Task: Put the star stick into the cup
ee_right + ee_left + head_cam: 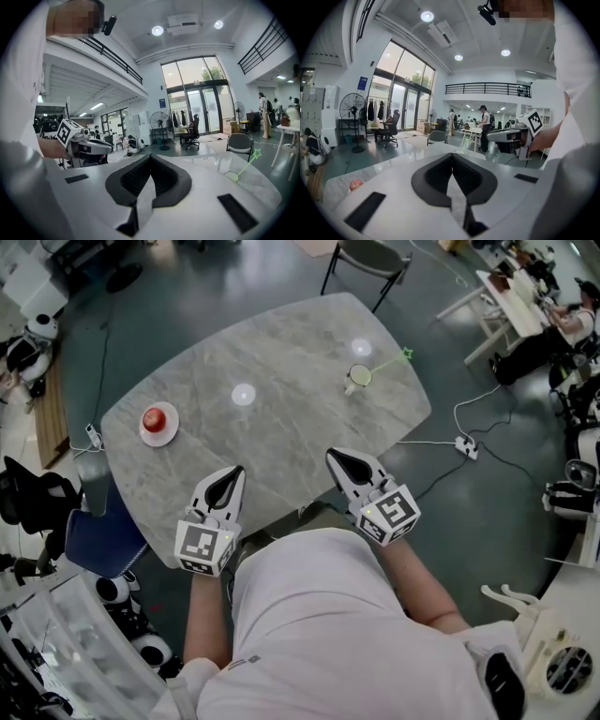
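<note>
One thin green star stick (385,364) leaning in cup (353,384).

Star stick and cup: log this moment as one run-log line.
star stick: in cup, star end leaning out | left gripper: shut, empty | right gripper: shut, empty | both: far from cup

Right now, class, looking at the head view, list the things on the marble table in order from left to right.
First the red fruit on its plate → cup → star stick, which leans out of the cup with its star end farthest right.
</note>
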Demonstrator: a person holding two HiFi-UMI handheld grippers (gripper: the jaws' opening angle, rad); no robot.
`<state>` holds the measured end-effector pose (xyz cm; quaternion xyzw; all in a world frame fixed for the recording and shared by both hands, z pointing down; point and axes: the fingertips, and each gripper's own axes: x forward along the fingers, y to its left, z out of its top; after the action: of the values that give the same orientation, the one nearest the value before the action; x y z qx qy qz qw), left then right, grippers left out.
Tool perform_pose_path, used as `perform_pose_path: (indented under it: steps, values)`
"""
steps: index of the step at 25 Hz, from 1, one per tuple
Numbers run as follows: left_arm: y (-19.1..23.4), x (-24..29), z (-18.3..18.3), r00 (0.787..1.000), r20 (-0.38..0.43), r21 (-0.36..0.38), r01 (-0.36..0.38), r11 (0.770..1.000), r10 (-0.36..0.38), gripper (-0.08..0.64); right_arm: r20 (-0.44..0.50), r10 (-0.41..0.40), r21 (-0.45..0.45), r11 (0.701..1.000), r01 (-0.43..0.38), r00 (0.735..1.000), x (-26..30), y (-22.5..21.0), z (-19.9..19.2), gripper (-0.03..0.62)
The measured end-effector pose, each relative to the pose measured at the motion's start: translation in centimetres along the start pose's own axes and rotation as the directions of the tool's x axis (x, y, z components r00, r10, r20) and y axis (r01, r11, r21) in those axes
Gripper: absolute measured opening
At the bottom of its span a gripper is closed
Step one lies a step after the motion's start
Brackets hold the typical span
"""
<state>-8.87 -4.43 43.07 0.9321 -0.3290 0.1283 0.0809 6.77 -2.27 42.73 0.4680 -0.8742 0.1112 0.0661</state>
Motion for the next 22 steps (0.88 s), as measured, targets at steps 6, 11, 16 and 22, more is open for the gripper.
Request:
perform_pose_path:
  steps: [6,11,16,22]
  values:
    - [-1.5,-0.7,-0.5,0.999,0.000,0.035,0.032,0.999,-0.032,0.003,-0.023,0.042,-0.084,0.996,-0.044,0.999,-0.2,2.8,-0.4,0.009]
    - [-1.8,-1.5,-0.6,0.999,-0.004,0.042,0.041,0.998,-0.041,0.003,-0.022,0.040,-0.081,0.996,-0.042,0.999,-0.5,3.8,-0.7,0.009]
    - [-1.8,-1.8,-1.0,0.999,-0.014,0.068,0.045,0.997,-0.044,0.003,-0.034,0.030,-0.093,0.995,-0.033,0.999,-0.5,4.1,-1.3,0.009]
    - [-1.9,-1.6,-1.5,0.998,-0.023,0.074,0.058,0.996,-0.056,0.003,-0.056,-0.002,-0.105,0.994,-0.004,0.998,-1.0,3.8,-1.9,0.009]
